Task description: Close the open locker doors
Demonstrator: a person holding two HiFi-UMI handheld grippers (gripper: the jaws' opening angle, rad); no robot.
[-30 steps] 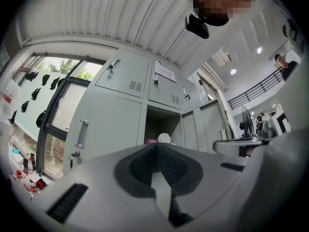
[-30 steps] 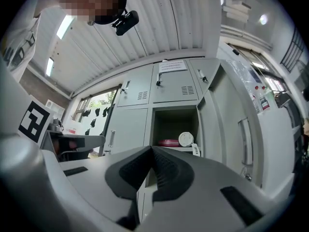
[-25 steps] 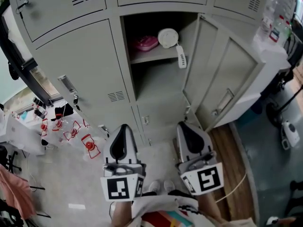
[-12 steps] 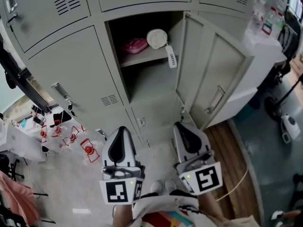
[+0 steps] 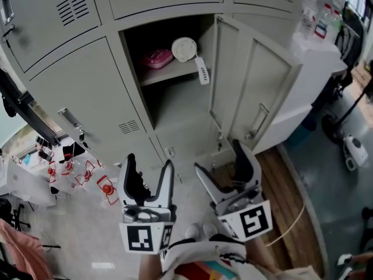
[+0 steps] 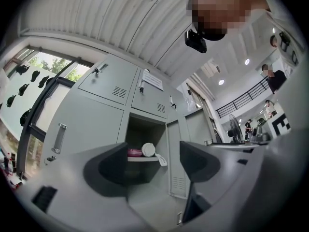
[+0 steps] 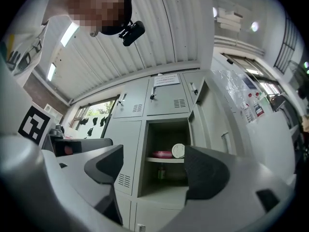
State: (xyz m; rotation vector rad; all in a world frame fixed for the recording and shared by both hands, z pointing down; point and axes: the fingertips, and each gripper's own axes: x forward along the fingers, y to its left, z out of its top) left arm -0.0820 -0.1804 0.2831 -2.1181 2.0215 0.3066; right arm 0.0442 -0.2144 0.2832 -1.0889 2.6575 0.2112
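Observation:
The open locker compartment (image 5: pixel 169 80) sits in the middle of a grey locker bank. Its door (image 5: pixel 250 92) stands swung out to the right, with the handle (image 5: pixel 259 118) facing me. On the inner shelf lie a pink box (image 5: pixel 157 57) and a white round thing (image 5: pixel 185 48), from which a tag (image 5: pixel 202 73) hangs. My left gripper (image 5: pixel 149 165) and right gripper (image 5: pixel 220 159) are held low in front of the lockers, well short of the door. Both are opening their jaws, with nothing between them. The compartment (image 6: pixel 145 144) shows between the left gripper's (image 6: pixel 153 163) jaws, and again (image 7: pixel 166 168) between the right gripper's (image 7: pixel 153 170).
Closed lockers with a handle (image 5: pixel 70 118) fill the left side. At the right stands a white counter (image 5: pixel 315 57) carrying bottles (image 5: pixel 317 22). Red items (image 5: pixel 108 185) lie on the floor at the left. A wooden strip (image 5: pixel 285 197) and a cable run along the right. My shoes (image 5: pixel 198 231) show below.
Both grippers' jaws were shut together and now stand spread apart. The lockers have drifted left and down in the head view.

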